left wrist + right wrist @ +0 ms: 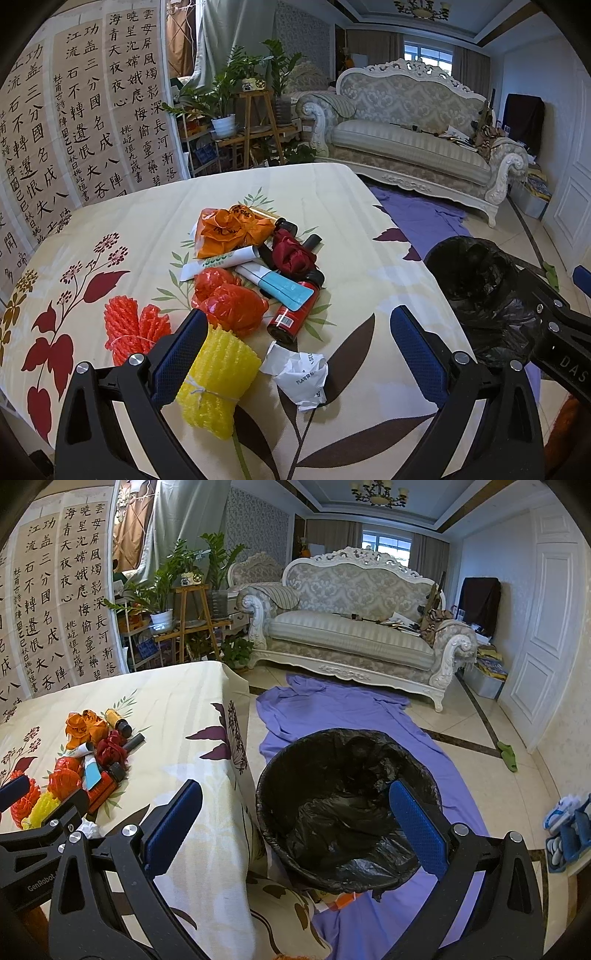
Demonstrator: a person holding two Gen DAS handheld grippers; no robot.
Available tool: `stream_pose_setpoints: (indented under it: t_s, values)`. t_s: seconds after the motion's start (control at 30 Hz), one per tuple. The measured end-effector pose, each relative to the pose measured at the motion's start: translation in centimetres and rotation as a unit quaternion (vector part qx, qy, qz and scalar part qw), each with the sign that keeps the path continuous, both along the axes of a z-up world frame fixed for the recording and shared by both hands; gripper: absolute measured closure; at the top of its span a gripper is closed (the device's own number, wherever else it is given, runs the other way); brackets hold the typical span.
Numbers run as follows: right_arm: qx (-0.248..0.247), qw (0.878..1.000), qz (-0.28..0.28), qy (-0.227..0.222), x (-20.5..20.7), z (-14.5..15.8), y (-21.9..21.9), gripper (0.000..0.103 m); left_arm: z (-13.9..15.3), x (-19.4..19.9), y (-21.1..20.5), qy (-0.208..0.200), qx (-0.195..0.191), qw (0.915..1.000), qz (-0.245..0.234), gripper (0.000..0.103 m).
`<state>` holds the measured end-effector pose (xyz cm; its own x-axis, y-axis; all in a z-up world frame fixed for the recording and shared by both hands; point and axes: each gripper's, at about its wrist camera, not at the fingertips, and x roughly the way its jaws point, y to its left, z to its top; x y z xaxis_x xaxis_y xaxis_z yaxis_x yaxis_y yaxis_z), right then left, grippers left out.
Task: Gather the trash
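A pile of trash lies on the flowered tablecloth [110, 221]: orange plastic bag [229, 229], red plastic bag [229, 302], red bottle [293, 314], blue tube [284, 288], dark red ribbon [295, 253], orange foam net [129, 328], yellow foam net [218, 380] and crumpled white paper [301, 373]. My left gripper [299, 343] is open above the near end of the pile, the yellow net beside its left finger. The black-lined trash bin [343, 805] stands on the floor right of the table. My right gripper [295, 819] is open and empty above the bin's near rim.
A purple cloth [332, 709] lies on the tiled floor under the bin. A white sofa [354, 627] stands at the back, plants on wooden stands [192, 602] at the back left, a calligraphy screen [48, 602] on the left, a white door [546, 646] on the right.
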<state>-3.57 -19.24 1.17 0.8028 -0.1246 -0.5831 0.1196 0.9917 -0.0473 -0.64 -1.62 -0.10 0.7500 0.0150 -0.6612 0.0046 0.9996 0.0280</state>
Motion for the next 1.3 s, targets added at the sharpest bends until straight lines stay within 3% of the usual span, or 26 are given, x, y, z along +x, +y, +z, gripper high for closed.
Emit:
stream_pose_setpoints:
  t_s: [1.0, 1.13, 1.17, 1.23, 1.3]
  values:
    - [0.007, 1.0, 0.001, 0.009, -0.4, -0.9, -0.5, 0.004, 0.1, -0.4, 0.5, 0.013, -0.011, 0.9997, -0.016, 0.007]
    - [0.009, 1.0, 0.013, 0.013, -0.5, -1.1, 0.2, 0.006, 0.5, -1.2, 1.6, 0.01, -0.011, 0.9998, -0.013, 0.007]
    - [0.006, 1.0, 0.015, 0.011, -0.6, -1.1, 0.4, 0.011, 0.7, -1.4, 2.0, 0.008, -0.008, 0.9999, -0.01, 0.007]
    - [0.009, 0.999, 0.025, 0.018, -0.7, -1.2, 0.9, 0.018, 0.8, -1.8, 2.9, 0.007, -0.003, 1.0, -0.005, 0.012]
    - [0.012, 0.999, 0.034, 0.021, -0.7, -1.2, 1.3, 0.018, 0.9, -1.9, 3.7, 0.011, -0.001, 0.9999, 0.0, 0.033]
